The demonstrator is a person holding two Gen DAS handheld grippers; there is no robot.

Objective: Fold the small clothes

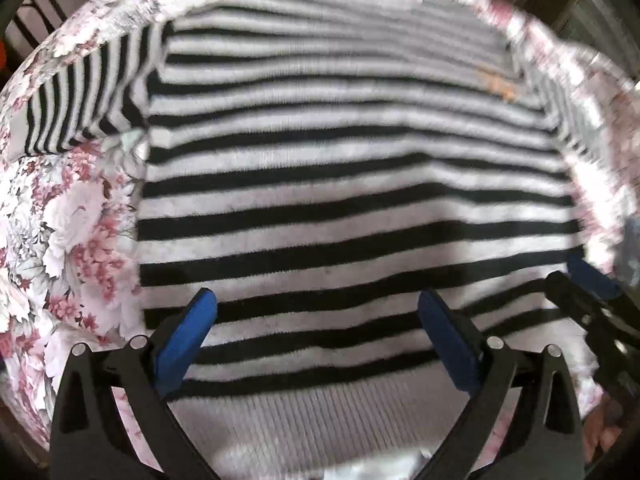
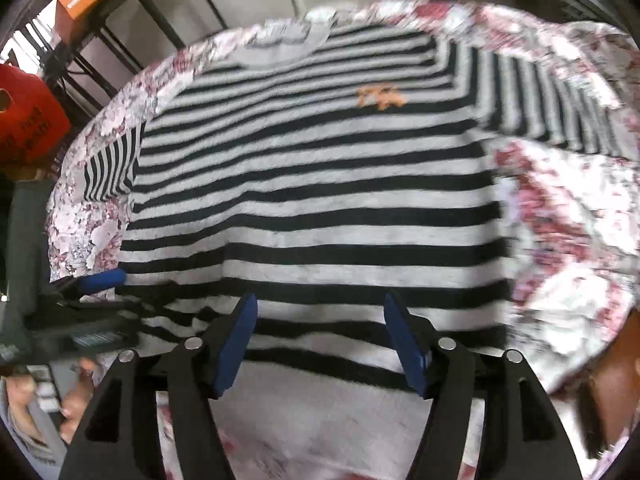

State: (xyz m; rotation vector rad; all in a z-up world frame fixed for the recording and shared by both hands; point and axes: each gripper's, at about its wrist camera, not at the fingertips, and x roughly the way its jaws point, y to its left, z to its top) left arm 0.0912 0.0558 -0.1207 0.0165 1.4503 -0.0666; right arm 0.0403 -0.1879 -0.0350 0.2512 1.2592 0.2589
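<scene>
A black-and-white striped sweater (image 1: 340,180) (image 2: 312,200) lies flat, front up, with an orange emblem (image 2: 382,98) on its chest and a white ribbed hem (image 1: 320,412) nearest me. Both sleeves spread sideways (image 1: 80,100) (image 2: 552,100). My left gripper (image 1: 316,300) hangs open just above the lower stripes near the hem's left side, with nothing pinched. My right gripper (image 2: 320,300) is open over the hem's right part, its blue pads (image 2: 404,340) apart from the fabric. Each gripper shows at the edge of the other's view: the right gripper (image 1: 588,280) and the left gripper (image 2: 100,280).
A floral pink-and-white cloth (image 1: 72,220) (image 2: 568,220) covers the surface under the sweater and drops off at its edges. Beyond the far edge stand a dark metal rack (image 2: 120,40) and orange boxes (image 2: 28,120). A hand (image 2: 76,400) holds the left gripper.
</scene>
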